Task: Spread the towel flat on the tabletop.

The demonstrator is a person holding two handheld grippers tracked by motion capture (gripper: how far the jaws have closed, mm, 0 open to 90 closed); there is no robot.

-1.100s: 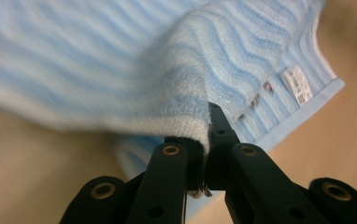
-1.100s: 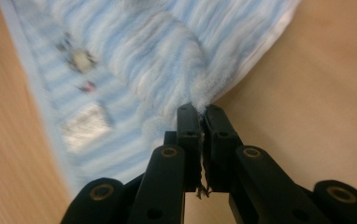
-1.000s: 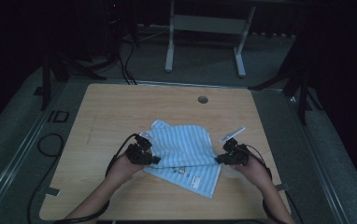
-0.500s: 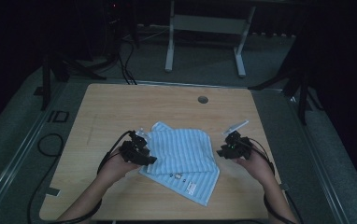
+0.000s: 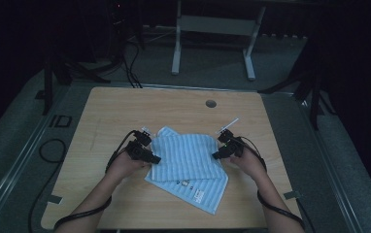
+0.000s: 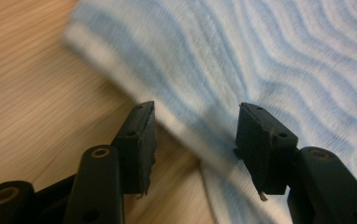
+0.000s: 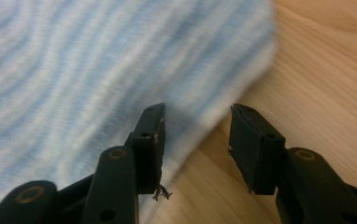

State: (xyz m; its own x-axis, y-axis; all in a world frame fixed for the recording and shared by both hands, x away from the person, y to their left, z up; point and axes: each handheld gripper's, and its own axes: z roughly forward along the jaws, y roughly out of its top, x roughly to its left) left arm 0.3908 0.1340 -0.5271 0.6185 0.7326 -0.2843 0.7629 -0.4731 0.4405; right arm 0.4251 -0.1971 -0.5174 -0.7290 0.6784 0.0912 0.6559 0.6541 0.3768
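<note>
A blue-and-white striped towel (image 5: 188, 160) lies folded on the wooden table (image 5: 125, 111), with a labelled corner pointing toward the near edge. My left gripper (image 5: 150, 158) sits at the towel's left edge and my right gripper (image 5: 219, 154) at its right edge. In the left gripper view the left gripper (image 6: 196, 109) is open over the towel's hem (image 6: 279, 70). In the right gripper view the right gripper (image 7: 197, 109) is open over the towel's corner (image 7: 97, 60). Both pairs of jaws have just been opening, and nothing is pinched between them.
A round hole (image 5: 210, 103) sits near the table's far edge, and a small white strip (image 5: 228, 125) lies just beyond the right gripper. Cables (image 5: 52, 145) trail off the left side. A metal stand (image 5: 212, 29) is on the floor beyond the table.
Both grippers went from shut on the towel's edges to open. The towel's folded top layer has settled flat, and both hands have shifted a little.
</note>
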